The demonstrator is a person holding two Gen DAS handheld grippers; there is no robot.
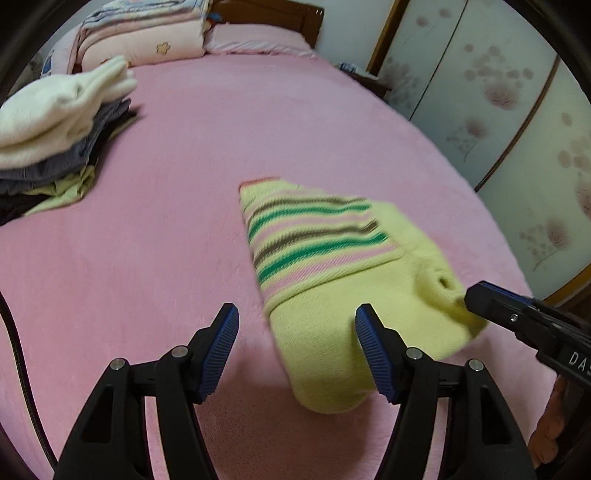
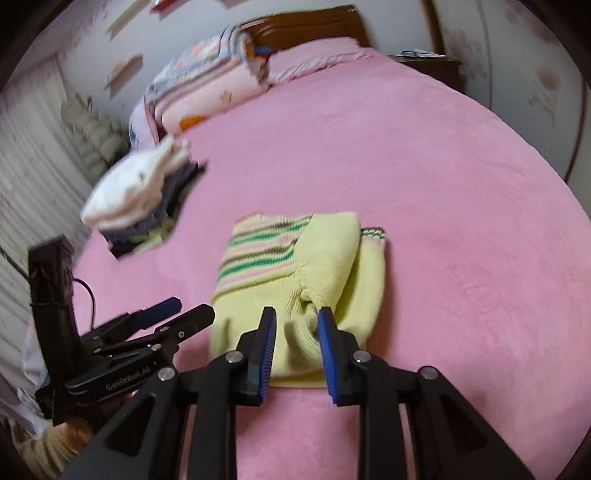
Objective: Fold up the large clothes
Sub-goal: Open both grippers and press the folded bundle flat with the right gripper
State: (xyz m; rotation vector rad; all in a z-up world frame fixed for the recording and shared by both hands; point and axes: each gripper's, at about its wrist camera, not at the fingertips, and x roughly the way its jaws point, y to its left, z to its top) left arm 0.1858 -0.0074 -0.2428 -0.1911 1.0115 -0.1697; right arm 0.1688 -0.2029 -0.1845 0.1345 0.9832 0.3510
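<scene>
A yellow sweater (image 1: 332, 295) with green, pink and brown stripes lies folded in a compact bundle on the pink bed (image 1: 184, 184); it also shows in the right wrist view (image 2: 295, 273). My left gripper (image 1: 295, 325) is open and empty, hovering just above the sweater's near left edge. My right gripper (image 2: 296, 314) has its jaws partly closed around a bunched fold at the sweater's near end; in the left wrist view (image 1: 469, 295) its tip touches the sweater's right corner. The left gripper shows at the left in the right wrist view (image 2: 188, 310).
A stack of folded clothes (image 1: 55, 136) topped by a white garment sits at the left of the bed, also in the right wrist view (image 2: 140, 192). Folded quilts (image 1: 140, 33) and a pillow (image 1: 258, 40) lie by the headboard. Wardrobe doors (image 1: 498, 92) stand at the right.
</scene>
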